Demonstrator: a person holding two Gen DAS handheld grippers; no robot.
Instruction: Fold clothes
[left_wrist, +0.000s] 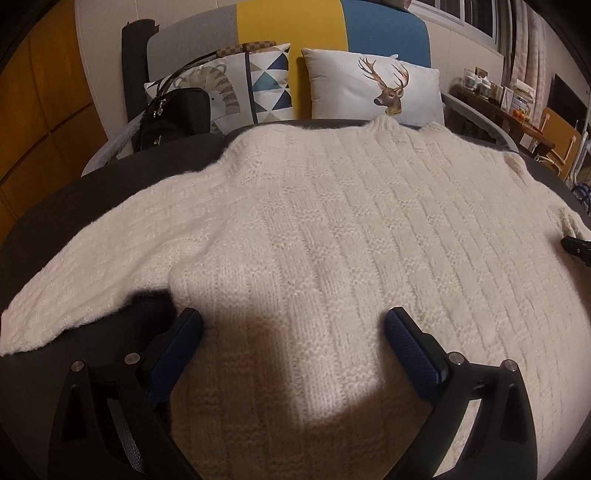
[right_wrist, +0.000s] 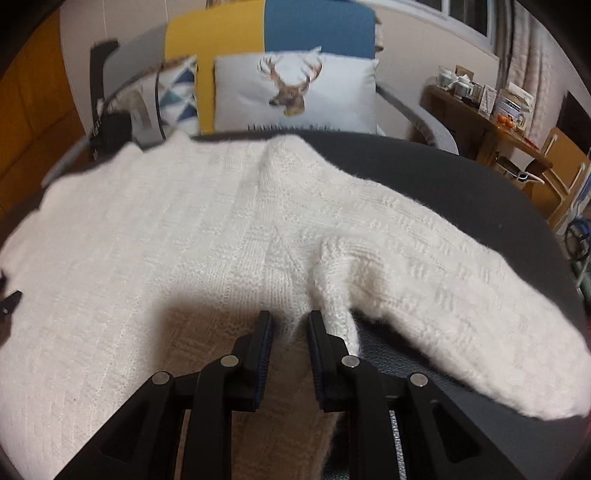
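Left gripper (left_wrist: 293, 325) fingers spread wide, nothing between them, hovering over lower body of white sweater (left_wrist: 332, 229). Right gripper (right_wrist: 290, 325) fingers pinched tight on a fold of sweater near the armpt, sleeve (right_wrist: 461, 295) trailing off to the right. Sweater lies flat on dark table (right_wrist: 443, 173); deer pillow (left_wrist: 373, 86) behind.

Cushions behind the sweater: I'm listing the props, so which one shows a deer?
The white cushion on the right, against the blue backrest; the other cushion has blue triangles.
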